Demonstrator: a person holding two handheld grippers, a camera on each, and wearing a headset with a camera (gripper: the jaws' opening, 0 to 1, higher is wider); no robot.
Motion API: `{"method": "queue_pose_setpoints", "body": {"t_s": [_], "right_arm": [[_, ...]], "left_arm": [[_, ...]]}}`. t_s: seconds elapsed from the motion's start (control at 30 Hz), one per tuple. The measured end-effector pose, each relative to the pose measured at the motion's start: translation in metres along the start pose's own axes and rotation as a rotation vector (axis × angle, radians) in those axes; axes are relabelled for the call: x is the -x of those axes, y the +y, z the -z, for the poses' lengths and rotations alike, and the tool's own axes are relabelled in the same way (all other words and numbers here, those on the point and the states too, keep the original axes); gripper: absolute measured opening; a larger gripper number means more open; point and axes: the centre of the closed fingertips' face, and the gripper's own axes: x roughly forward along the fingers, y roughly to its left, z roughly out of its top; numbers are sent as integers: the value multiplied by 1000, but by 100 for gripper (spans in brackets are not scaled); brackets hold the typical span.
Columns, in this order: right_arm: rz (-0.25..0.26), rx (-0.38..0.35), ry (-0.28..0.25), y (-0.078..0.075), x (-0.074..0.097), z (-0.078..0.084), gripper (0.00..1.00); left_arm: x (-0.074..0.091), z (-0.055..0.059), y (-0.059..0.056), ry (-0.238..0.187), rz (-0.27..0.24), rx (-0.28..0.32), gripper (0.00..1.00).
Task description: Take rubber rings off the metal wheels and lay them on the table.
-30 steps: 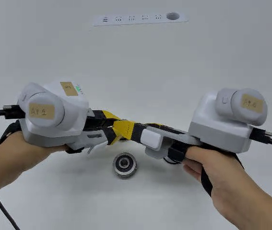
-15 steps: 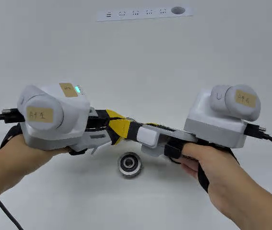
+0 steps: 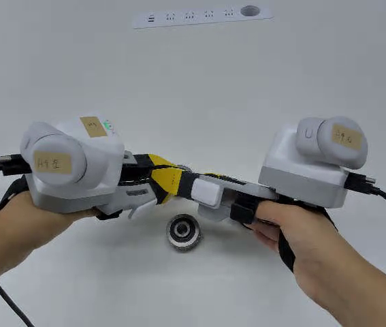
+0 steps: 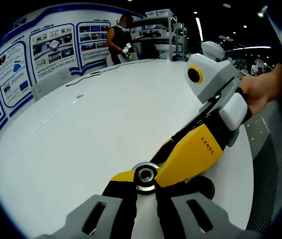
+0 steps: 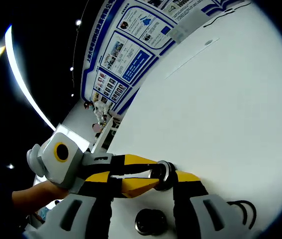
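Note:
My left gripper is shut on a small metal wheel held above the white table. The right gripper's yellow finger reaches in from the right, and its tips flank the wheel's rim. In the right gripper view, my right gripper is closed on the dark rubber ring around that wheel. In the head view the two grippers meet tip to tip, and the held wheel is mostly hidden there. A second metal wheel lies flat on the table below them, also visible as the wheel.
A white power strip lies at the table's far edge. Black loops, rings or cable, lie on the table beside the right jaw. Cables trail from both grippers. A person stands by shelves far behind the table.
Both grippers stay joined on the held wheel. The picture has drifted slightly with the head; nothing has been let go or taken.

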Motion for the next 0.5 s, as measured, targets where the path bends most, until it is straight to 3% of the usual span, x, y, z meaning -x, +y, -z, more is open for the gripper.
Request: {"method": "queue_pose_setpoints", "body": {"t_s": [0.3,0.5], "right_arm": [[3,-7,-24,-1,5,-5,40],[35,6,-17,-9,5,-3,41]], "left_arm": [[0,0,0,2,-2,0,13],[0,0,0,1,-2,1,13]]}}
